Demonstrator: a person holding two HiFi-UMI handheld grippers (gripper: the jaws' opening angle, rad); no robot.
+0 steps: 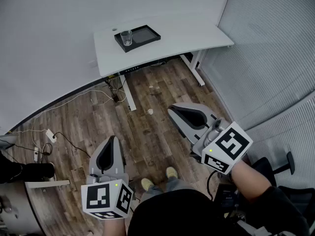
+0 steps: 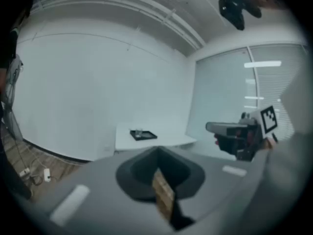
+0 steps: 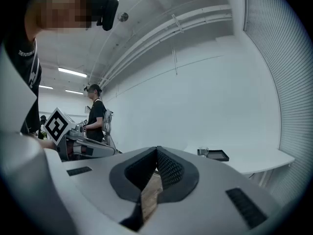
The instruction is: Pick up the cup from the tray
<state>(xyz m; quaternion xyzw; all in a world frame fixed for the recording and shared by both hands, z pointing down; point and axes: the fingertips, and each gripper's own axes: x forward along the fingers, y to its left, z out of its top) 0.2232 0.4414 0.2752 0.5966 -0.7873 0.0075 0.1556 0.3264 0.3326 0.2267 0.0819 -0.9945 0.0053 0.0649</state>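
Note:
A clear glass cup [image 1: 126, 37] stands at the left end of a black tray [image 1: 146, 34] on the white desk, far ahead of both grippers. My left gripper [image 1: 112, 139] hangs low at the left over the wooden floor, jaws shut and empty. My right gripper [image 1: 172, 110] is held higher at the right, also shut with nothing in it. The left gripper view shows the cup [image 2: 139, 132] and tray [image 2: 146, 135] small beyond its closed jaws [image 2: 157, 152]. Past the closed jaws [image 3: 157, 149] in the right gripper view, cup [image 3: 203, 152] and tray [image 3: 219, 155] sit at the right.
The white desk [image 1: 187, 36] stands against the back wall, with a blind-covered wall [image 1: 275, 58] to its right. Cables and a power strip [image 1: 49, 134] lie on the floor at the left. An office chair base [image 1: 281, 167] is at the lower right. Another person [image 3: 96, 116] stands off to the left.

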